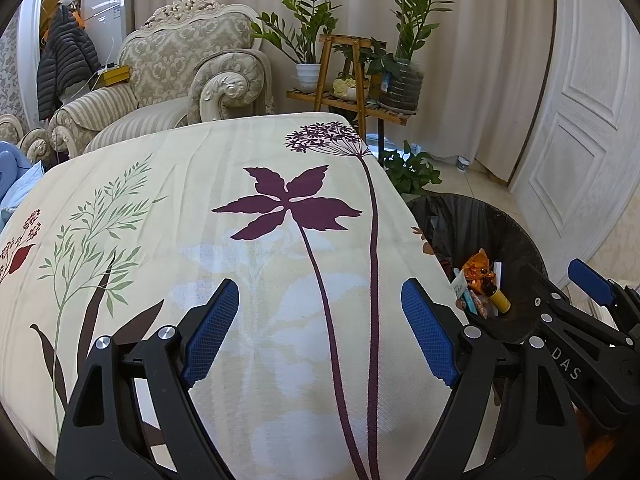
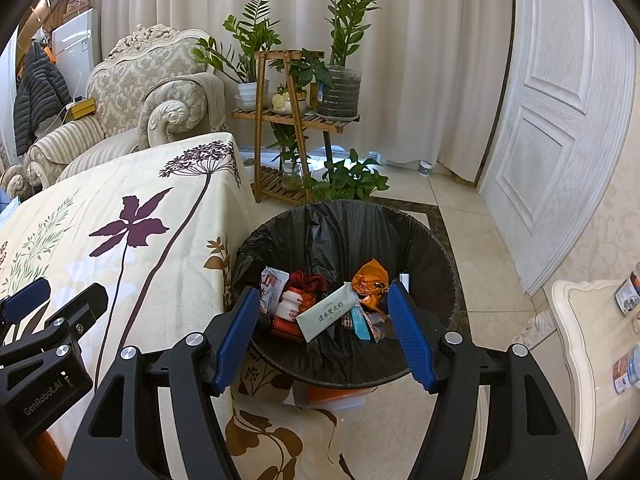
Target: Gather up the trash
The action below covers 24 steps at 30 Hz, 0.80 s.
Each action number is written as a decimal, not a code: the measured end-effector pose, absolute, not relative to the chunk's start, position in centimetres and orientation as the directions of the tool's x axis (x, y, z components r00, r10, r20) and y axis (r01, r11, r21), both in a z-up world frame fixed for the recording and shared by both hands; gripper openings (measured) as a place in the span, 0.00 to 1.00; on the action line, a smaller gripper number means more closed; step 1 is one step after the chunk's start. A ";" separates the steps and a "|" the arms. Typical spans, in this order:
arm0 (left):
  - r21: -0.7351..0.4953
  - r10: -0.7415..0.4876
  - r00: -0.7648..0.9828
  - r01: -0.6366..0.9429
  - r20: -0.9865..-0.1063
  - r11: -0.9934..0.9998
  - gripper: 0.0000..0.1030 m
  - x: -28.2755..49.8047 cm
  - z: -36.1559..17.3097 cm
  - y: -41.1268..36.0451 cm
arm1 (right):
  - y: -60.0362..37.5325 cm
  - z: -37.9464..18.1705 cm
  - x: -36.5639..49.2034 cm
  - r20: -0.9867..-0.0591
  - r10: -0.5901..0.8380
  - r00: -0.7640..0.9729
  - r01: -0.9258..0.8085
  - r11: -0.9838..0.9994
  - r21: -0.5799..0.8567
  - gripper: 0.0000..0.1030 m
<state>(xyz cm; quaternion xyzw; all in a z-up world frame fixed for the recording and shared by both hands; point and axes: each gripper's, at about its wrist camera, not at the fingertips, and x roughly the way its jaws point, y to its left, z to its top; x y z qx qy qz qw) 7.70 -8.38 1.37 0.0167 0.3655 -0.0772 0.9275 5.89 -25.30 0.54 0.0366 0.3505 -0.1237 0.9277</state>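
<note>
Here, the trash bin [image 2: 344, 292], lined with a crumpled black bag, stood on the tiled floor hard against the table's right edge and held the refuse: a long white wrapper [image 2: 329, 312] lying across the heap, an orange wrapper [image 2: 370, 280] toward the far side, a small white bottle [image 2: 290, 304] and a red-and-white packet [image 2: 272, 286] on the side nearest the table. You held your right gripper [image 2: 326, 334] over the bin's mouth, its blue-padded fingers spread wide with nothing between them. Your left gripper [image 1: 320, 332] hovered above the floral tablecloth [image 1: 200, 208], its jaws likewise wide apart and holding nothing. The cloth lay flat to the table's far corner, draping over the side beside the bin. Beyond it stood an ornate armchair [image 2: 152, 88], a wooden plant stand [image 2: 288, 120] with potted greenery, white curtains and a panelled door [image 2: 560, 120]. A cream side cabinet [image 2: 580, 340] crowded the bin's right flank, leaving a strip of tile between them.
</note>
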 end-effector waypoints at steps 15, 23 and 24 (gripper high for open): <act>-0.028 -0.135 0.716 0.160 -0.684 0.987 0.79 7.7 1.2 -8.7 | -25.3 0.6 5.9 -0.660 -0.204 0.723 0.256 0.967 -0.019 0.63; -0.029 -0.135 0.716 0.159 -0.684 0.987 0.79 7.7 1.2 -8.7 | -25.3 0.7 5.9 -0.660 -0.204 0.723 0.256 0.967 -0.019 0.63; -0.024 -0.131 0.718 0.156 -0.684 0.987 0.79 7.7 1.2 -8.8 | -25.3 0.7 5.9 -0.660 -0.204 0.723 0.256 0.967 -0.019 0.63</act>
